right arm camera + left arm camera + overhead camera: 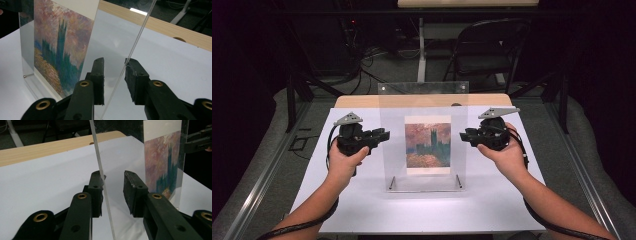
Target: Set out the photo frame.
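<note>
Evidently for a two-sided lift, the upright clear acrylic picture frame (423, 135) with its painted card stands between both tools: left gripper (113, 186) and right gripper (114, 71) each straddle an edge, jaws spread, pads not yet clamping.

The clear frame (423, 137) stands upright on the white sheet (362, 200), between the left gripper (382, 135) and the right gripper (464, 135). Each gripper's jaws straddle one side edge of the frame. The picture (428, 145) sits inside the frame, midway between both grippers.
</note>
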`<state>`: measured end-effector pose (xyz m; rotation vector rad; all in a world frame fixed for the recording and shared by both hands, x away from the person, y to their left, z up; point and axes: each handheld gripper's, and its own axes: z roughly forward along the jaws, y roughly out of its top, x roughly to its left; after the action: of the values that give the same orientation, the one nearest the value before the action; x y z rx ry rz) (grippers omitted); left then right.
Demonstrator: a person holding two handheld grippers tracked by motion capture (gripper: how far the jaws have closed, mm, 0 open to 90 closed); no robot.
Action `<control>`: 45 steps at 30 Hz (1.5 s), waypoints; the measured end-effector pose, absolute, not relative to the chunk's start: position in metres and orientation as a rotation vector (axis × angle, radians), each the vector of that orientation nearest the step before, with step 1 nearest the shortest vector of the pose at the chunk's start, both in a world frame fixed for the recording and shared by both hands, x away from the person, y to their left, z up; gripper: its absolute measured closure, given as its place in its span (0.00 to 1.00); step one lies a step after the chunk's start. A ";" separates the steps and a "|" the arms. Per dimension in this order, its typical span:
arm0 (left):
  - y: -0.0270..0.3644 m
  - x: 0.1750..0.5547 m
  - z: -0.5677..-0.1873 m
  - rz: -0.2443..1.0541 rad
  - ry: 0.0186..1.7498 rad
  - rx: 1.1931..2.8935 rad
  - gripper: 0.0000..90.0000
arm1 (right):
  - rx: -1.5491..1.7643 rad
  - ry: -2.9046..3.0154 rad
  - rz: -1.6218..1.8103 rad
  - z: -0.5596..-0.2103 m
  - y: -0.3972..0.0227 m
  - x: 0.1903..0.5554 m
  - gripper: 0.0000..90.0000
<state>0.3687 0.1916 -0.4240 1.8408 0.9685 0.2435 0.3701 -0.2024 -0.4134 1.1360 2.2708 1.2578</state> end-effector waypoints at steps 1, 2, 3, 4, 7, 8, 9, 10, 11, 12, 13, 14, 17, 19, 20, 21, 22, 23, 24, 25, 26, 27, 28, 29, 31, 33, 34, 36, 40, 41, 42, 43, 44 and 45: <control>0.192 0.367 -0.424 0.247 0.968 1.840 0.77 | 1.139 2.273 1.258 -0.413 -0.203 0.368 0.77; 0.192 0.365 -0.423 0.247 0.962 1.842 0.77 | 1.134 2.274 1.259 -0.413 -0.203 0.366 0.78; 0.192 0.364 -0.423 0.251 0.959 1.843 0.78 | 1.133 2.273 1.266 -0.413 -0.204 0.365 0.78; 0.192 0.363 -0.423 0.255 0.953 1.847 0.78 | 1.134 2.275 1.268 -0.412 -0.204 0.363 0.78; 0.192 0.360 -0.423 0.259 0.952 1.841 0.78 | 1.130 2.272 1.274 -0.412 -0.204 0.361 0.79; 0.192 0.359 -0.423 0.261 0.950 1.843 0.78 | 1.128 2.271 1.276 -0.412 -0.204 0.361 0.79; 0.192 0.358 -0.423 0.262 0.949 1.841 0.78 | 1.122 2.274 1.274 -0.412 -0.205 0.360 0.79; 0.192 0.357 -0.423 0.264 0.947 1.836 0.78 | 1.112 2.275 1.278 -0.412 -0.205 0.358 0.79; 0.192 0.357 -0.423 0.263 0.945 1.837 0.78 | 1.112 2.275 1.278 -0.412 -0.205 0.358 0.79; 0.192 0.356 -0.423 0.260 0.944 1.832 0.78 | 1.109 2.279 1.278 -0.412 -0.206 0.357 0.79; 0.193 0.355 -0.423 0.258 0.939 1.838 0.79 | 1.114 2.279 1.290 -0.412 -0.207 0.356 0.80; 0.193 0.354 -0.423 0.259 0.936 1.837 0.79 | 1.104 2.278 1.293 -0.412 -0.208 0.355 0.80; 0.193 0.351 -0.422 0.263 0.928 1.840 0.79 | 1.102 2.277 1.301 -0.412 -0.208 0.352 0.80; 0.194 0.349 -0.422 0.267 0.919 1.840 0.79 | 1.100 2.277 1.302 -0.412 -0.208 0.349 0.80; 0.194 0.348 -0.423 0.271 0.916 1.836 0.79 | 1.097 2.278 1.301 -0.412 -0.208 0.348 0.80; 0.194 0.346 -0.422 0.272 0.914 1.838 0.80 | 1.088 2.279 1.302 -0.412 -0.209 0.347 0.80; 0.194 0.344 -0.423 0.272 0.911 1.836 0.80 | 1.088 2.277 1.308 -0.412 -0.209 0.346 0.80; 0.194 0.343 -0.423 0.277 0.908 1.834 0.80 | 1.085 2.278 1.310 -0.412 -0.209 0.344 0.80; 0.194 0.340 -0.423 0.289 0.901 1.836 0.80 | 1.085 2.274 1.319 -0.412 -0.209 0.343 0.80; 0.194 0.338 -0.423 0.295 0.894 1.838 0.80 | 1.079 2.279 1.320 -0.412 -0.210 0.342 0.80; 0.194 0.336 -0.423 0.297 0.889 1.837 0.80 | 1.075 2.281 1.323 -0.412 -0.210 0.340 0.80; 0.195 0.335 -0.424 0.299 0.886 1.834 0.80 | 1.063 2.287 1.320 -0.412 -0.211 0.339 0.81; 0.196 0.332 -0.425 0.292 0.881 1.827 0.80 | 1.046 2.292 1.327 -0.413 -0.211 0.337 0.81; 0.196 0.332 -0.425 0.292 0.881 1.827 0.81 | 1.046 2.292 1.327 -0.413 -0.211 0.337 0.81; 0.197 0.329 -0.426 0.281 0.876 1.818 0.81 | 1.038 2.294 1.334 -0.413 -0.211 0.334 0.81; 0.197 0.326 -0.427 0.271 0.877 1.812 0.81 | 1.028 2.297 1.334 -0.413 -0.212 0.331 0.81; 0.198 0.325 -0.427 0.267 0.870 1.815 0.80 | 1.028 2.300 1.345 -0.414 -0.212 0.329 0.80; 0.198 0.322 -0.427 0.263 0.871 1.810 0.80 | 1.027 2.306 1.351 -0.416 -0.212 0.326 0.79; 0.199 0.317 -0.429 0.256 0.863 1.798 0.80 | 1.018 2.306 1.356 -0.418 -0.211 0.321 0.78; 0.199 0.315 -0.429 0.255 0.868 1.795 0.80 | 1.018 2.306 1.356 -0.418 -0.211 0.321 0.78; 0.199 0.314 -0.430 0.252 0.864 1.789 0.80 | 1.015 2.304 1.357 -0.418 -0.211 0.321 0.78; 0.200 0.313 -0.430 0.249 0.862 1.789 0.80 | 1.017 2.303 1.357 -0.418 -0.211 0.319 0.78; 0.200 0.312 -0.430 0.247 0.860 1.790 0.80 | 1.007 2.304 1.354 -0.418 -0.211 0.317 0.78; 0.200 0.311 -0.430 0.248 0.861 1.790 0.80 | 1.008 2.305 1.354 -0.418 -0.211 0.316 0.78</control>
<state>0.3108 0.1996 -0.4299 1.7900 0.8608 0.2479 0.3159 -0.2106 -0.4184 1.0081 2.3046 1.3538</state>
